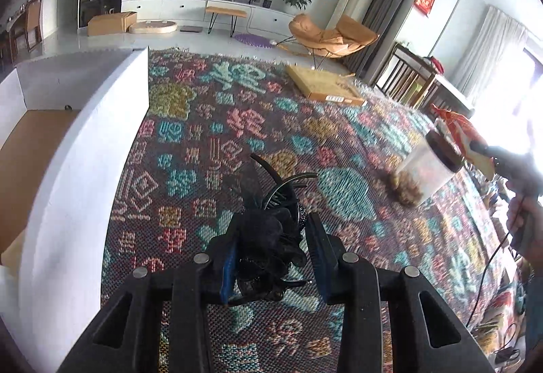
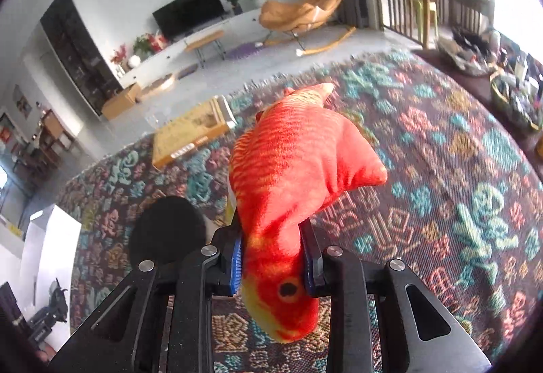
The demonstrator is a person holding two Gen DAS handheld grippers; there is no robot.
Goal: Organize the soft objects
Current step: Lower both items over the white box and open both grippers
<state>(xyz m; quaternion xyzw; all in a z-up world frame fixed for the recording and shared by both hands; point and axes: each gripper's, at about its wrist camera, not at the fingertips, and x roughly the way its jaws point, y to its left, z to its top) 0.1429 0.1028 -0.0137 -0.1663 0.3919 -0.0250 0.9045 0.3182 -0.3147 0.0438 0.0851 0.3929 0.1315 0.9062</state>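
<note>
My left gripper [image 1: 271, 254] is clamped on a black frilly bundle [image 1: 268, 237] above the patterned cloth [image 1: 210, 142]. A white box [image 1: 85, 142] stands at the cloth's left edge; a clear jar [image 1: 427, 169] lies tipped near its right edge.

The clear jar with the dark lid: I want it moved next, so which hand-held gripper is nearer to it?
Right. The right hand-held gripper, holding the red fish toy, is just beside the jar; the left hand-held gripper is further off across the cloth.
</note>
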